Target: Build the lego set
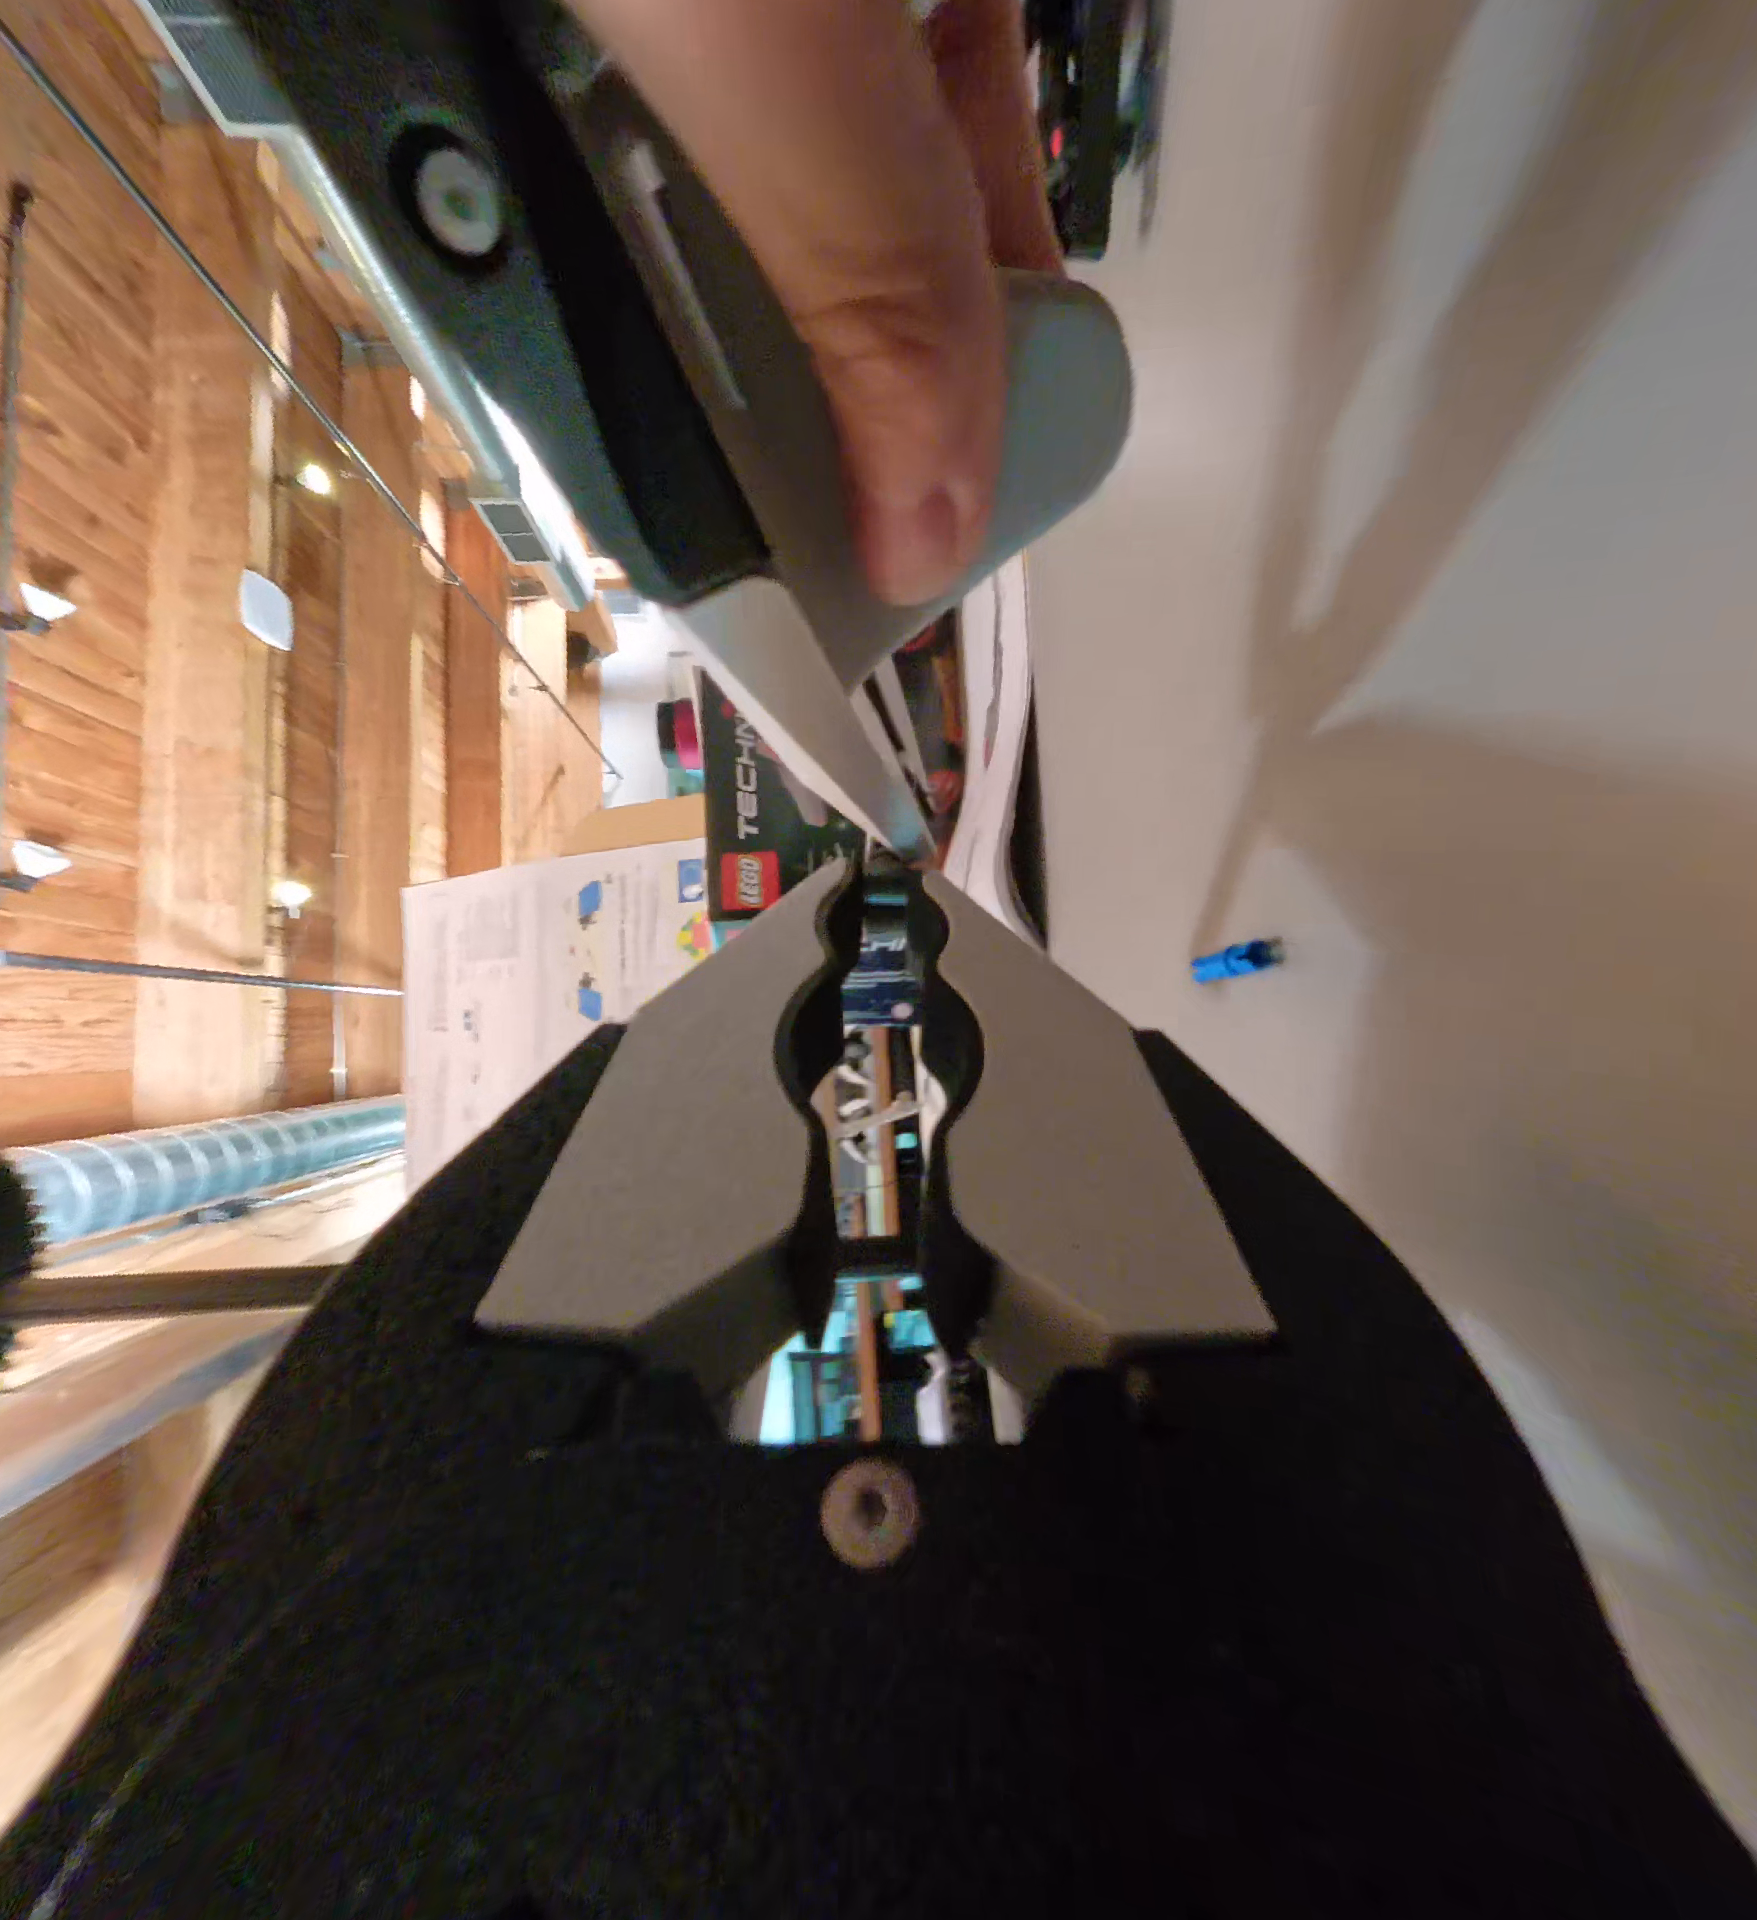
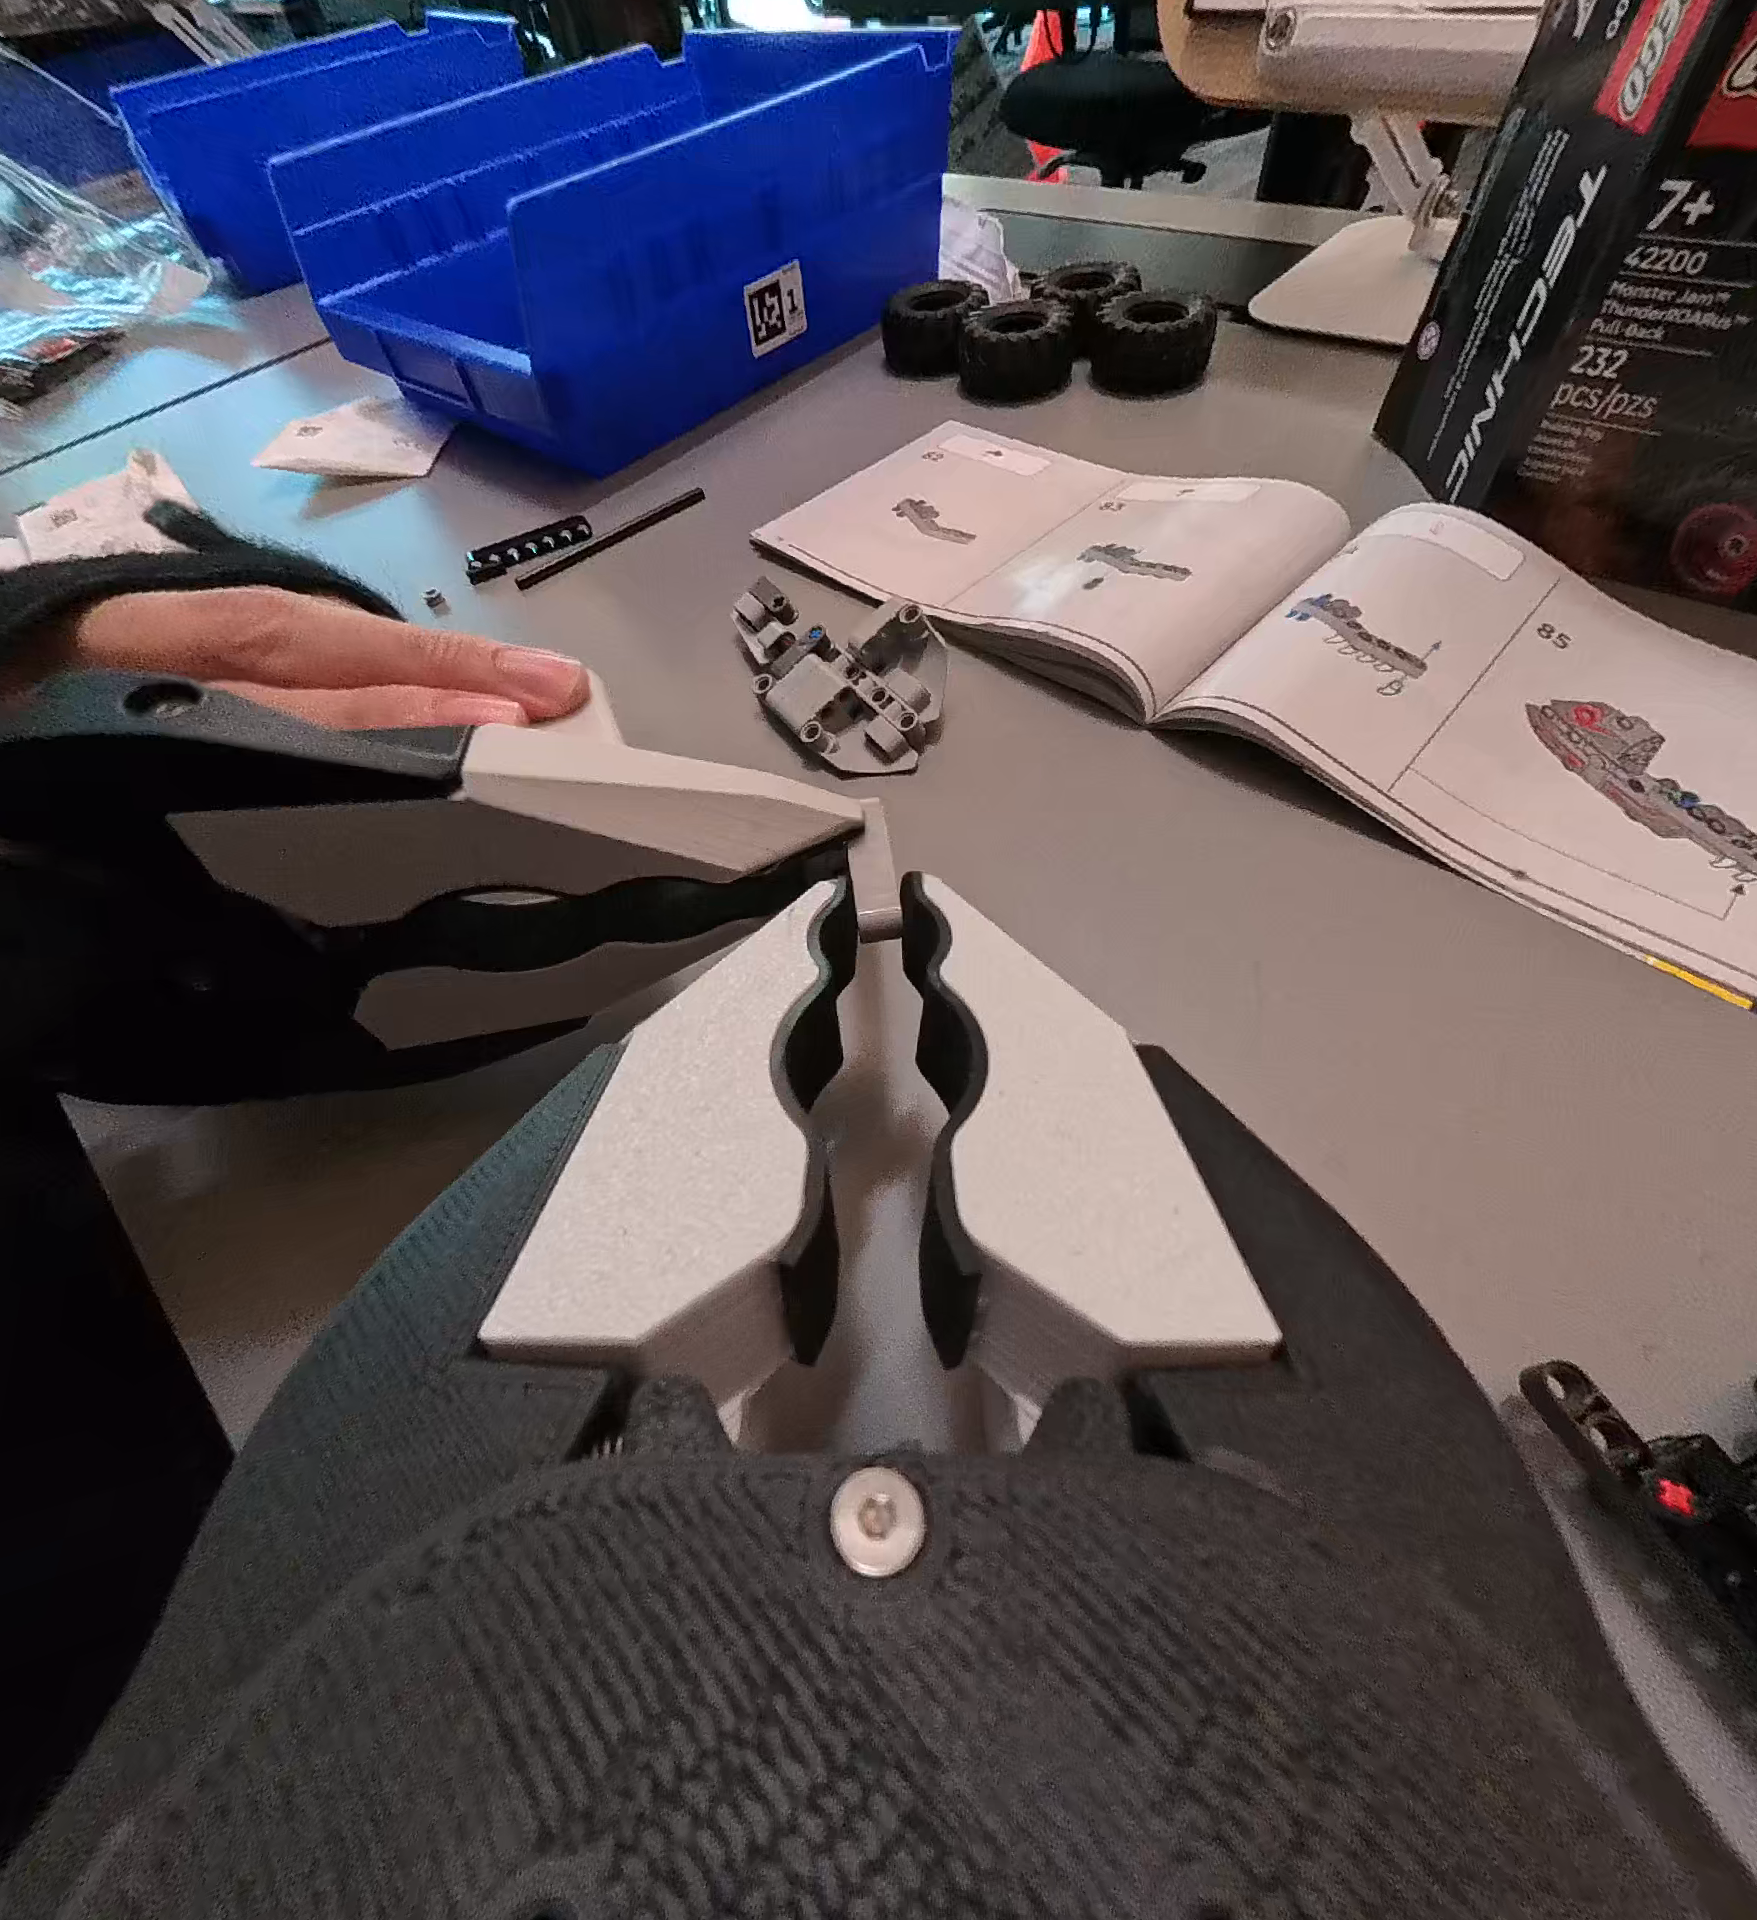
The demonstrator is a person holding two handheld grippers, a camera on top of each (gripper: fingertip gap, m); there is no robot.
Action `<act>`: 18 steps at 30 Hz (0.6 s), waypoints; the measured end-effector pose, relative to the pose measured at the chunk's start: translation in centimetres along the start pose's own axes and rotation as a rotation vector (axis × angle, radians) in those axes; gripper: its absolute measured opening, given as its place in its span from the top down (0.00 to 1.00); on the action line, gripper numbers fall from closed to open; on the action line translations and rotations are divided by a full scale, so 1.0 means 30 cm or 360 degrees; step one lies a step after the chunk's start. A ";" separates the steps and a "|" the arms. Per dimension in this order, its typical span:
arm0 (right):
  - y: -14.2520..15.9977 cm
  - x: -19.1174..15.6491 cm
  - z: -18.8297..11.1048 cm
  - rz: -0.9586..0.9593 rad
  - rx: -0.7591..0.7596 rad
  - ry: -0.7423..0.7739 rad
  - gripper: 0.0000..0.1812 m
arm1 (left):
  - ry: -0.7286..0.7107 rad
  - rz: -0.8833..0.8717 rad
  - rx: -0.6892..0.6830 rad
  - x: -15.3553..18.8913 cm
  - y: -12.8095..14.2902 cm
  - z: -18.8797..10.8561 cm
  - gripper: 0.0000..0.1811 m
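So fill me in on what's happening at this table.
A person is building a Lego set with two handheld grippers. The right gripper and the left gripper both pinch one small grey piece above the table. A grey sub-assembly, four black tyres and the open instruction booklet lie beyond.

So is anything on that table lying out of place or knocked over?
Mostly tidy. One small blue pin lies alone on the bare table, away from the other parts. The grey sub-assembly rests tilted beside the open instruction booklet. Nothing looks spilled or broken.
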State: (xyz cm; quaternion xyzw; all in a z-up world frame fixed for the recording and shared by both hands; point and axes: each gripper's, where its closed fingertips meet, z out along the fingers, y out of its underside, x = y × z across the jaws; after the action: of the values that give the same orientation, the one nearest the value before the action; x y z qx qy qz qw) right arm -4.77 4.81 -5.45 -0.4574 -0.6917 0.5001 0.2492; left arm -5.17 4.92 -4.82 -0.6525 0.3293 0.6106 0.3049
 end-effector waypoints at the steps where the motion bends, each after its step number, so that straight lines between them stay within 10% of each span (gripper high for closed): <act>1: -0.001 -0.002 0.002 0.0008 -0.0008 -0.0010 0.96 | -0.0016 0.0039 -0.0015 -0.001 0.002 -0.002 0.98; 18: -0.028 -0.020 -0.010 -0.0112 0.0060 -0.0064 0.96 | 0.0007 -0.0040 0.0066 -0.021 -0.001 -0.008 0.98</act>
State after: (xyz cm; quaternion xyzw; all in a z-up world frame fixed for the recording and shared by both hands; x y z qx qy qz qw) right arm -4.56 4.36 -4.50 -0.4178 -0.7028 0.5131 0.2612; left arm -5.04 4.78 -4.18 -0.6515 0.3341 0.5984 0.3253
